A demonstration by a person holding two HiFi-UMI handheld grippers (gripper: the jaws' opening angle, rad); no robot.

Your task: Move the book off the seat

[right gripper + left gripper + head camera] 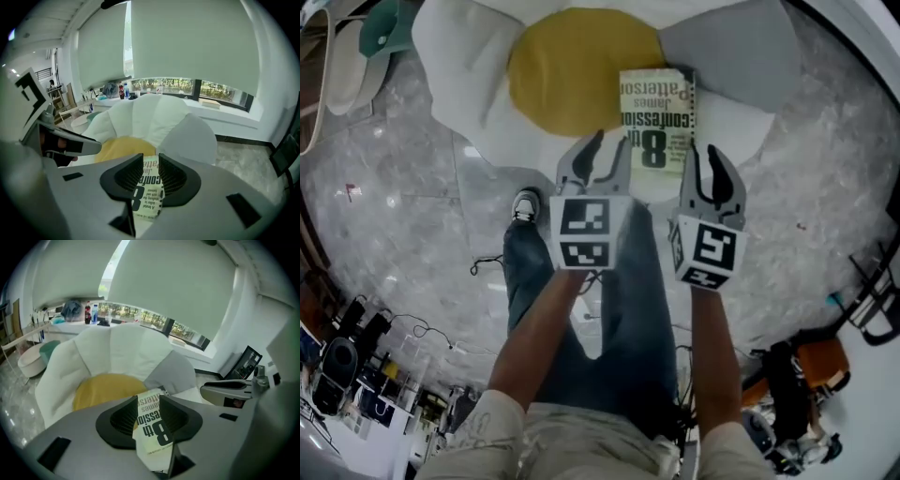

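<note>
Head view: a pale green paperback book (656, 122) with bold black lettering lies flat on the white, flower-shaped cushioned seat (464, 84). It sits beside the right edge of the seat's yellow round centre (572, 70), near the front edge. My left gripper (610, 155) and right gripper (705, 167) hover just short of it, fingers parted and empty. Nothing is done yet: I judge that grasping, lifting and carrying it off all remain.

Head view steeply down over seat (572, 75); both gripper views near, toward the same book (656, 122).
</note>
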